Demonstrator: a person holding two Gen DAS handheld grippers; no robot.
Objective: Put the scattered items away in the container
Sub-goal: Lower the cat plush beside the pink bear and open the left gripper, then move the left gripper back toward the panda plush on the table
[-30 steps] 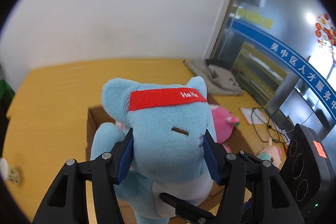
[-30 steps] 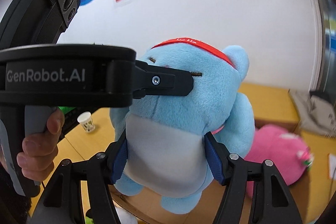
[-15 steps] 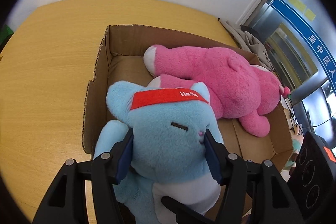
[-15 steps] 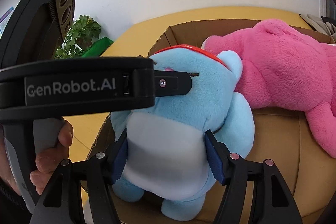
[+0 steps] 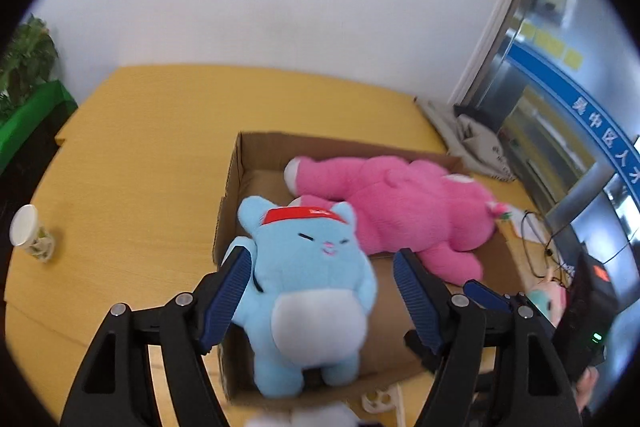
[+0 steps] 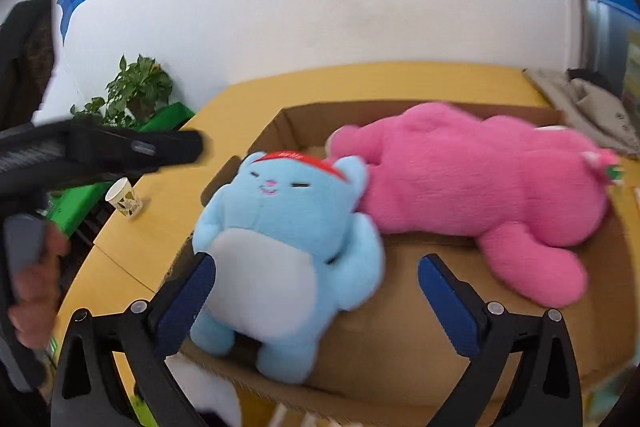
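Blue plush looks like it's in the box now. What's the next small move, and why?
Probably back both grippers up and away. The blue plush sits inside the cardboard box beside the pink plush. The left gripper and right gripper have just been opening, their pads off the toy.

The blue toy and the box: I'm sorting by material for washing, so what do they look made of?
Blue toy: soft plush fabric, by its fuzzy matte nap and rounded stuffed shape; its red headband looks like smoother cloth. Box: brown corrugated cardboard, matte, with raw cut edges and folded flaps, so probably not washable.
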